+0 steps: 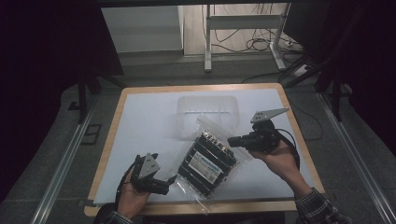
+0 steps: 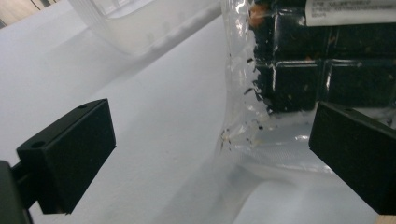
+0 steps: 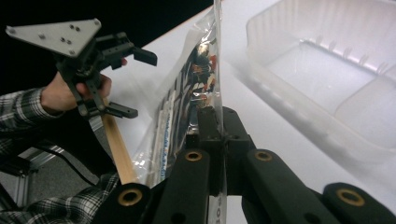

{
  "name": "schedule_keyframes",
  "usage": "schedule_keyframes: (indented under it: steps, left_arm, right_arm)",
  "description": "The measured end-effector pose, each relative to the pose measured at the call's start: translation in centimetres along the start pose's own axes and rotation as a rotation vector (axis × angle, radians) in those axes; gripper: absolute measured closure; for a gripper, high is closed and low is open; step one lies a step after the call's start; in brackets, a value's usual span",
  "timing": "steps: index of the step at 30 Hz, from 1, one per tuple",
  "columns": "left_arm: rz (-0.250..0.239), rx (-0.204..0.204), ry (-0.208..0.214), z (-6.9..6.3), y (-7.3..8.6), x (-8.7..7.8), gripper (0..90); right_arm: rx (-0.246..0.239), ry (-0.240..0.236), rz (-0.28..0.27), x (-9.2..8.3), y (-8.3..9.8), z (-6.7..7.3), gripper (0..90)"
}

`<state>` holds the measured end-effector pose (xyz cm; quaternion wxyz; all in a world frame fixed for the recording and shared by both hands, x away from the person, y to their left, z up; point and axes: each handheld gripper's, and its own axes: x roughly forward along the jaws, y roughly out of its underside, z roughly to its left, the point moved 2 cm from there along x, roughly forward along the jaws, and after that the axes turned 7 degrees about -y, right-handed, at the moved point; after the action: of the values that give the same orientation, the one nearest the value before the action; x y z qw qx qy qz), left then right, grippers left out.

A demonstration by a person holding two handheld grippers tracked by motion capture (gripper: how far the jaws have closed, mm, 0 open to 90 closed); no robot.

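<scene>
On the white table (image 1: 140, 121), my right gripper (image 1: 236, 140) pinches the clear bag (image 1: 205, 161) of dark packets. My left gripper (image 1: 170, 182) gapes empty beside the bag's corner. I can't read the bag's label, and the clear tray (image 1: 208, 109) behind looks blurred.

The bag (image 1: 205, 161) lies between the left tool (image 1: 169, 183) and right tool (image 1: 232, 140). Past it sits a clear tray (image 1: 208, 108). Left of the left tool, the desk (image 1: 140, 126) is bare.

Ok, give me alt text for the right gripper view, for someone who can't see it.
The right hand-held gripper pinches the edge of a clear plastic bag of dark packets. Beside it sits a translucent plastic container; farther off, the left hand-held gripper is open.
</scene>
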<state>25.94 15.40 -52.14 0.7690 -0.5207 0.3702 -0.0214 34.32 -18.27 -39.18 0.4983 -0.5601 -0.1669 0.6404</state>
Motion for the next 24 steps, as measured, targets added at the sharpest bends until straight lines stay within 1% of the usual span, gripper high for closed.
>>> schedule_keyframes:
  steps: [1,2,3,6,7,8,9,12,13,14,15,16,19,24]
  left_arm:
    - [-0.012,-0.014,-0.003,-0.1,0.0,0.0,0.0]
    - [-0.013,-0.014,-0.003,-0.1,0.0,0.0,0.0]
    - [-0.008,-0.005,-0.003,0.0,0.0,-0.1,0.0]
    - [-0.013,-0.005,0.000,0.1,0.0,-0.1,0.0]
    - [-0.013,-0.003,0.000,0.1,0.0,-0.1,0.0]
    - [-0.013,-0.009,-0.001,0.1,0.0,-0.1,0.0]
    - [-0.019,-0.019,0.001,0.0,0.0,0.0,0.0]
    - [-0.019,-0.020,0.003,0.0,0.0,0.0,0.0]
    - [-0.018,-0.019,0.004,0.0,0.0,0.0,0.0]
    - [-0.010,-0.007,0.005,0.1,0.0,0.0,0.0]
    - [-0.009,-0.006,0.005,0.1,0.0,0.0,0.0]
    - [-0.017,-0.021,0.006,0.0,0.0,0.0,0.0]
    - [-0.014,-0.020,0.007,0.0,0.0,0.1,0.0]
    - [-0.012,-0.021,0.010,0.0,0.0,0.1,0.0]
  right_arm:
    - [-0.005,-0.003,-0.002,-0.1,-0.3,0.1,89.0]
    - [-0.008,-0.007,-0.007,-0.4,-0.8,0.3,89.0]
    - [-0.008,-0.007,-0.007,-0.4,-0.8,0.3,89.0]
    - [-0.016,-0.015,-0.023,-1.0,-1.7,0.5,89.0]
    - [-0.022,-0.015,-0.033,-1.4,-2.3,0.7,89.0]
    - [-0.022,-0.015,-0.033,-1.4,-2.3,0.7,89.0]
    - [-0.030,-0.012,-0.043,-1.8,-2.9,0.9,89.0]
    - [-0.040,-0.009,-0.049,-2.2,-3.5,1.2,89.0]
    - [-0.050,-0.002,-0.057,-2.6,-4.1,1.4,89.0]
    - [-0.050,-0.002,-0.057,-2.6,-4.1,1.4,89.0]
    - [-0.055,0.000,-0.060,-2.7,-4.3,1.4,89.0]
    - [-0.056,0.003,-0.064,-2.9,-4.5,1.5,89.0]
    - [-0.058,0.020,-0.082,-3.3,-5.3,1.1,89.0]
    - [-0.046,0.027,-0.106,-3.5,-6.2,0.5,89.0]
